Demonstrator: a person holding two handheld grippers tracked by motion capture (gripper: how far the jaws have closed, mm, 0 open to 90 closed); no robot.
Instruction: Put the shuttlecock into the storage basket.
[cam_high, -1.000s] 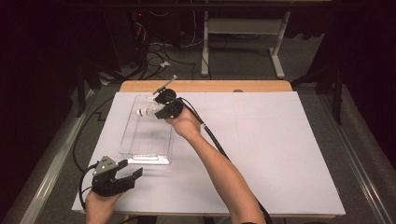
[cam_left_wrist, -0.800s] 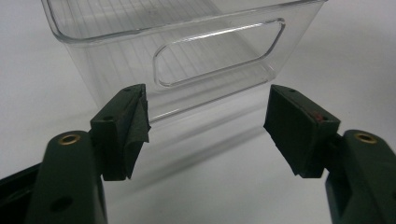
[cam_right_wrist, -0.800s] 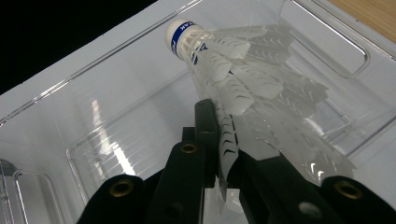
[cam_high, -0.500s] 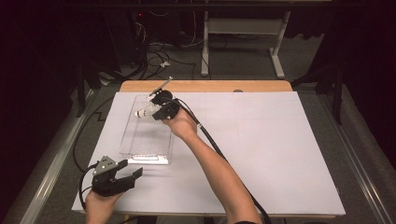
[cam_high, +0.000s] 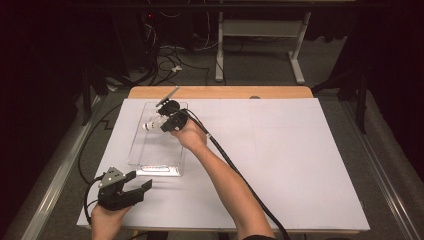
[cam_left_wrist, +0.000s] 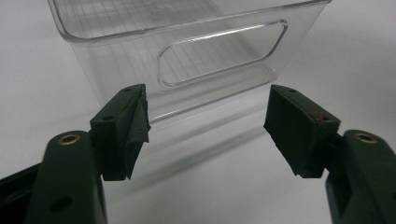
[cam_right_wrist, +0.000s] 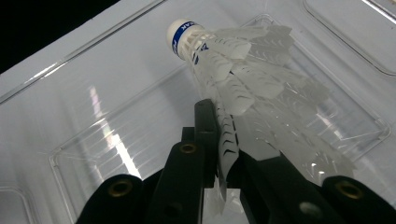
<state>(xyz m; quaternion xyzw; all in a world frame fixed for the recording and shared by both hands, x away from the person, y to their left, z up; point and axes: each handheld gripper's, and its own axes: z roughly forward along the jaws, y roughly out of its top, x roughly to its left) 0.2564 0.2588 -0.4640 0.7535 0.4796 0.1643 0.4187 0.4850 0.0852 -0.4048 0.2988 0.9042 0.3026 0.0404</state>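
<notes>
Now the right gripper (cam_high: 167, 124) pinches a white shuttlecock (cam_right_wrist: 243, 74) by its feather skirt, jaws nearly closed on the feathers. It holds the shuttlecock over the far end of the clear bin (cam_high: 145, 155), cork end tilted toward the bin's floor and not touching it in the right gripper view. Near the table's (cam_high: 300, 160) front left corner, the left gripper (cam_high: 131, 186) rests with jaws wide apart and nothing between them, facing the bin's near wall with its handle cutout (cam_left_wrist: 219, 51).

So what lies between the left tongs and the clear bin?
Nothing: in the left gripper view, bare white table cover runs from the open left tongs to the clear bin.
</notes>
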